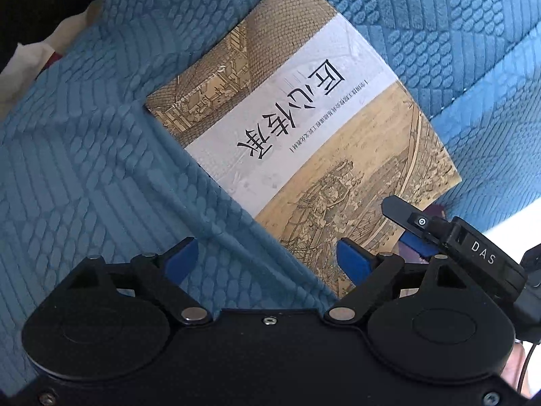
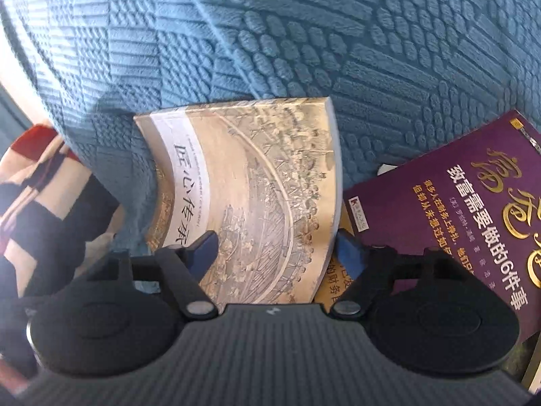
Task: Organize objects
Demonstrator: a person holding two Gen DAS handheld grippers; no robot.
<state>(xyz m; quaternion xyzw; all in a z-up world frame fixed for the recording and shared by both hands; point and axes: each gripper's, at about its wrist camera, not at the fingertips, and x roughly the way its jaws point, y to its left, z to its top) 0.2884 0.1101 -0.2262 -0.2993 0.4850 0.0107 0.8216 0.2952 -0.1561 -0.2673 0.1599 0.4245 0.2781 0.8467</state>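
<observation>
A tan book (image 1: pixel 304 128) with a white title band lies on blue textured fabric (image 1: pixel 84 169); a fold of that fabric covers its left edge. My left gripper (image 1: pixel 267 257) is open over the fold and the book's near corner, with its pads (image 1: pixel 351 260) apart and gripping nothing. In the right wrist view the same tan book (image 2: pixel 263 186) sits between the fingers of my right gripper (image 2: pixel 275 253). One pad (image 2: pixel 203 250) is over the cover and the other is beside the book's right edge. They do not visibly press it. The right gripper (image 1: pixel 402 226) also shows at the book's corner.
A purple book (image 2: pixel 456 203) lies just right of the tan one, on top of a yellow book (image 2: pixel 333 287). A red, white and dark striped cloth (image 2: pixel 33 186) lies at the left. Dark and white cloth (image 1: pixel 33 17) sits beyond the fabric's far left edge.
</observation>
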